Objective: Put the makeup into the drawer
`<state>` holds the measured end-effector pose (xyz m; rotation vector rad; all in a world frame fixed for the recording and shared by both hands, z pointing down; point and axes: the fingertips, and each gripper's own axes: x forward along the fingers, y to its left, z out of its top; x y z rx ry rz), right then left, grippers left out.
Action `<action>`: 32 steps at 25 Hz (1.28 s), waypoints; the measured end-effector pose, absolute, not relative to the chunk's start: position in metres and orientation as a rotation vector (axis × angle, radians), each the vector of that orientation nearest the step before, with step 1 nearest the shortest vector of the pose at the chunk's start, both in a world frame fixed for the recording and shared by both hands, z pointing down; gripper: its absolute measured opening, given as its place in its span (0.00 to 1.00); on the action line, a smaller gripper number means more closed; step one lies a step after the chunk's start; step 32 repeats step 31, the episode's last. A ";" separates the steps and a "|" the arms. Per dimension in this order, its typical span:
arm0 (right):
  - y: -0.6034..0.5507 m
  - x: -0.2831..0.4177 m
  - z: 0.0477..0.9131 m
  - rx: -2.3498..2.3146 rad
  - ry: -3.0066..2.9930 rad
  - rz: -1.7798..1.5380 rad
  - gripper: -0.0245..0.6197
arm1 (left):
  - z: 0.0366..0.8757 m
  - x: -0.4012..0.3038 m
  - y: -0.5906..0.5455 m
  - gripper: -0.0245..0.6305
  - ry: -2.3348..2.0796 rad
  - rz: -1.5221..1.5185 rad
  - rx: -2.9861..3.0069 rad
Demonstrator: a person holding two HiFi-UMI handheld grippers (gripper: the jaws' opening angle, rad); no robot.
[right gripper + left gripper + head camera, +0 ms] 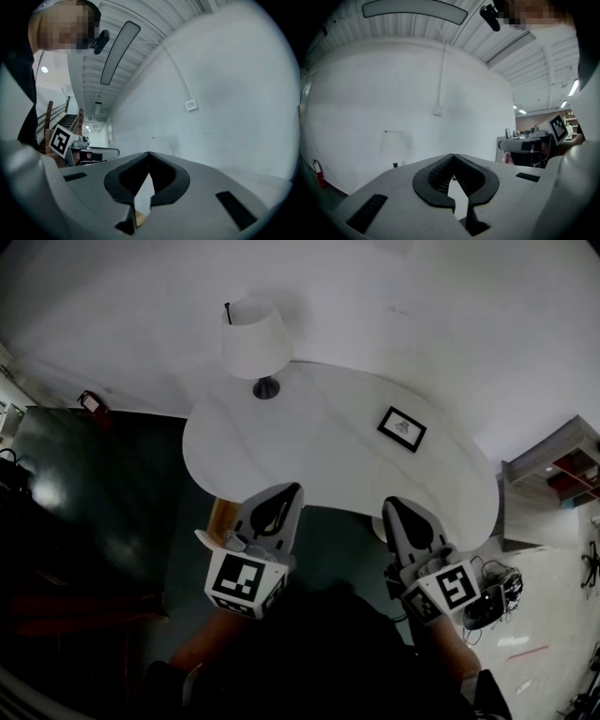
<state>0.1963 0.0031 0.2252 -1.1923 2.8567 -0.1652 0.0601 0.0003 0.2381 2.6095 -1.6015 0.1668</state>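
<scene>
**Both grippers clenched, nothing in them**

The left gripper (pixel 293 489) and the right gripper (pixel 390 504) hover side by side at the near edge of the curved white table (pixel 328 460). Each has its jaws pressed together on nothing. A lamp (pixel 253 338) and a picture frame (pixel 402 428) stand on the table. No view shows the makeup.

No words, numbers or brand names could be read anywhere. The only printed signs were black-and-white square markers on the cubes of the left gripper (pixel 288 490) and right gripper (pixel 392 504), patterns rather than letters. Any print in the framed picture (pixel 401 428), far right on the table (pixel 309 442), was too small to read.
</scene>
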 end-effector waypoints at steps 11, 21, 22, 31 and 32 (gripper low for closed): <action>-0.023 0.210 0.237 -1.286 2.848 -0.178 0.06 | 0.241 0.069 -0.032 0.05 -1.611 0.202 2.610; -0.021 0.213 0.243 -1.306 2.863 -0.173 0.06 | 0.255 0.075 -0.028 0.05 -1.564 0.232 2.609; -0.021 0.214 0.243 -1.308 2.863 -0.173 0.06 | 0.255 0.074 -0.026 0.05 -1.562 0.233 2.607; -0.015 0.210 0.244 -1.260 2.884 -0.134 0.06 | 0.258 0.071 -0.018 0.05 -1.563 0.227 2.589; -0.015 0.210 0.244 -1.260 2.884 -0.134 0.06 | 0.258 0.071 -0.018 0.05 -1.563 0.227 2.589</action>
